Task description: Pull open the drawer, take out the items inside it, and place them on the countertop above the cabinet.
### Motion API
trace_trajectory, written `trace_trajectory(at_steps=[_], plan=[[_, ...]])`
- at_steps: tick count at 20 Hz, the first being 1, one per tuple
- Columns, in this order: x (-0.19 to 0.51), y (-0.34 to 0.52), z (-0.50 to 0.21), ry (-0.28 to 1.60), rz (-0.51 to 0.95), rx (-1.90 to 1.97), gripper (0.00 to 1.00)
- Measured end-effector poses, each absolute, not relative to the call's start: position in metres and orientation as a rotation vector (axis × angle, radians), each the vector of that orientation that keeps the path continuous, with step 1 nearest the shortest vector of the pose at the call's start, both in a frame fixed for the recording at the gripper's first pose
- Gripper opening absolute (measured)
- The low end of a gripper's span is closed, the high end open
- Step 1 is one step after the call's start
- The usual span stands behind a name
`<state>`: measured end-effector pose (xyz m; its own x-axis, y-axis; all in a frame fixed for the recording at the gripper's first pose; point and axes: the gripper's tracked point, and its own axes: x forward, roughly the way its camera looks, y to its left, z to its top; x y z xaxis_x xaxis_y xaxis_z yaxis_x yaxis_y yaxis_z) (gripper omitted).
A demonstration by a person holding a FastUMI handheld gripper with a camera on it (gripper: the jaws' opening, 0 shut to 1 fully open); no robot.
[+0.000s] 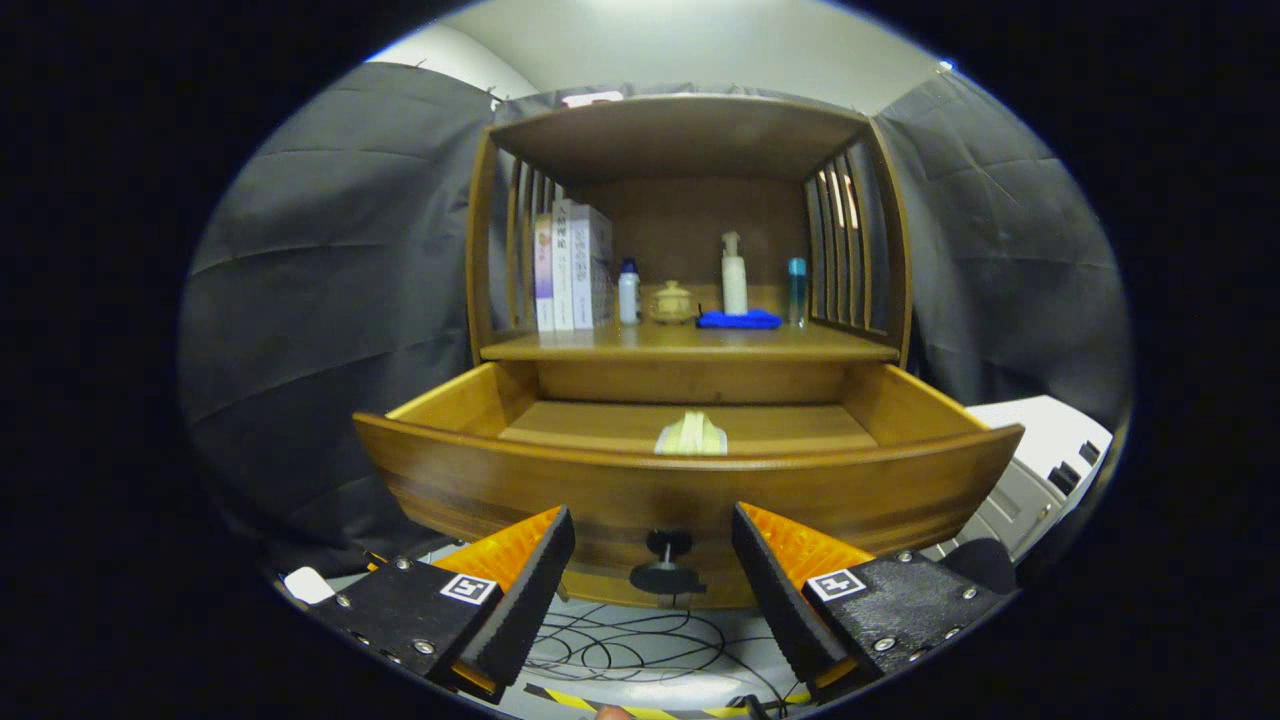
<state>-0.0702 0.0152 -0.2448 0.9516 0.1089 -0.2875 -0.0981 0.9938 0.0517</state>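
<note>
The wooden drawer (690, 480) of the cabinet stands pulled out toward me. A pale folded item (690, 434) lies inside it, near the front wall at the middle. The drawer's dark knob (667, 565) sits on the front panel, between my fingers and just ahead of them. My gripper (652, 545) is open, with nothing held between its fingers. The countertop (690, 343) above the drawer is a wooden shelf surface.
On the countertop stand books (572, 265), a small white bottle (628, 291), a round lidded jar (672, 302), a pump bottle (734, 274), a blue cloth (739, 319) and a teal bottle (796, 290). Cables (620, 650) lie on the floor. A white appliance (1040, 470) sits to the right.
</note>
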Motion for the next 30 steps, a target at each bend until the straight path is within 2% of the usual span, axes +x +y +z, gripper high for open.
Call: trace_trajectory(at_steps=[8,13,22,30], plan=[[-0.037,0.016,-0.153,0.269,0.109,-0.12,0.96],[0.009,0.02,-0.128,0.304,0.097,-0.119,0.95],[0.069,0.0,-0.164,0.533,0.009,-0.1,0.95],[0.099,-0.013,-0.24,0.79,-0.075,0.011,0.95]])
